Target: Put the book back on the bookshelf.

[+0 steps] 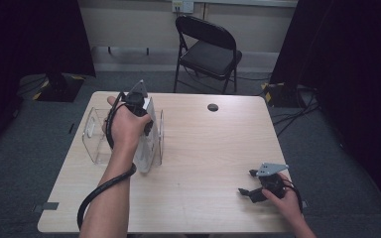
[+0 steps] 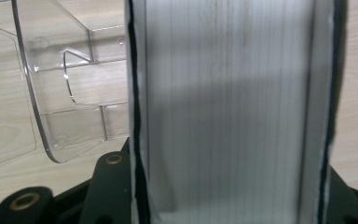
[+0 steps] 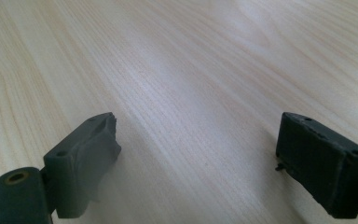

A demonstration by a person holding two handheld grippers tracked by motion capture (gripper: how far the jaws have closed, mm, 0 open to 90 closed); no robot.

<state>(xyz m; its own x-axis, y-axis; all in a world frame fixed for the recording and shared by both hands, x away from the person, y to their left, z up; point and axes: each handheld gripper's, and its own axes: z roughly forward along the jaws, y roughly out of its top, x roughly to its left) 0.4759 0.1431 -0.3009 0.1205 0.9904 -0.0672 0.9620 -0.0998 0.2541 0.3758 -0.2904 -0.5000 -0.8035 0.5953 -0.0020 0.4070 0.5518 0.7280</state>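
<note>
My left gripper (image 1: pixel 141 116) points down over the left part of the wooden table (image 1: pixel 203 148), shut on a thick white slab (image 1: pixel 146 151) that stands on edge. In the left gripper view the slab (image 2: pixel 228 107) sits between the jaws; its edge is white with fine lines and a thin dark border on each side. A clear plastic holder (image 1: pixel 93 139) stands on the table, touching or very near the slab's left side, and its curved wall (image 2: pixel 60 93) shows in the left gripper view. My right gripper (image 1: pixel 250 191) rests low near the front right corner. It is open (image 3: pixel 198 154) with only bare wood between the jaws.
A small black round cap (image 1: pixel 213 107) sits in the tabletop near its far edge. A black folding chair (image 1: pixel 208 49) stands behind the table. Cables (image 1: pixel 292 111) lie on the floor at the right, beside dark curtains.
</note>
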